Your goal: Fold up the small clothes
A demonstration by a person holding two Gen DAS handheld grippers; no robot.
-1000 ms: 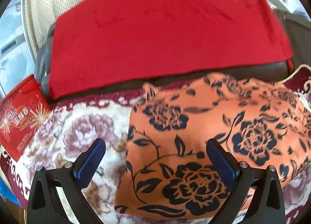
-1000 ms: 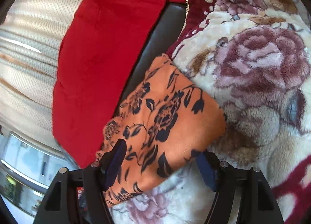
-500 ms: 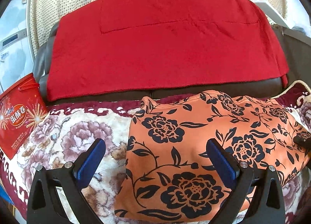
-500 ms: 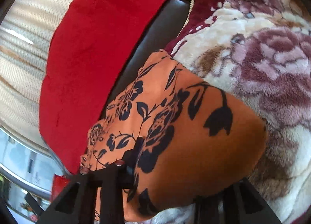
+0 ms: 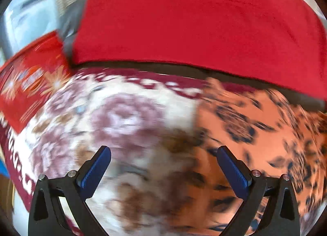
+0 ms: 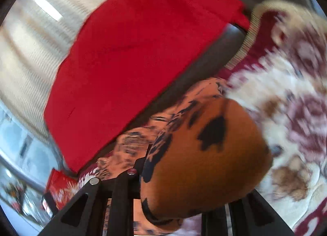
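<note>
Two handheld grippers work over an orange garment with a black flower print (image 6: 206, 154), which lies on a plush floral blanket (image 5: 122, 117) covering a sofa seat. Both views are blurred by motion.

In the right wrist view, the right gripper (image 6: 173, 201) has a bunched fold of the orange cloth between its jaws, which are closing on it; the fabric bulges up over the jaws and hides the pads. The rest of the garment trails away toward the sofa back.

In the left wrist view, the left gripper (image 5: 163, 171) stands wide apart with nothing between its blue pads (image 5: 96, 171). It hovers over the blanket at the garment's near left edge, with the right pad over orange cloth.

The step in hand appears to be lifting one end of the garment to fold it over. To do it well, the right grip should probably be firm on both layers before carrying the cloth across, and the left gripper could pin or take the opposite edge so the fold lands square rather than dragging.

Behind the blanket, a red cloth (image 5: 194, 23) drapes over the dark sofa back (image 6: 204, 66). A red printed bag (image 5: 26, 86) sits at the far left, and pale curtains (image 6: 30, 37) hang behind.
</note>
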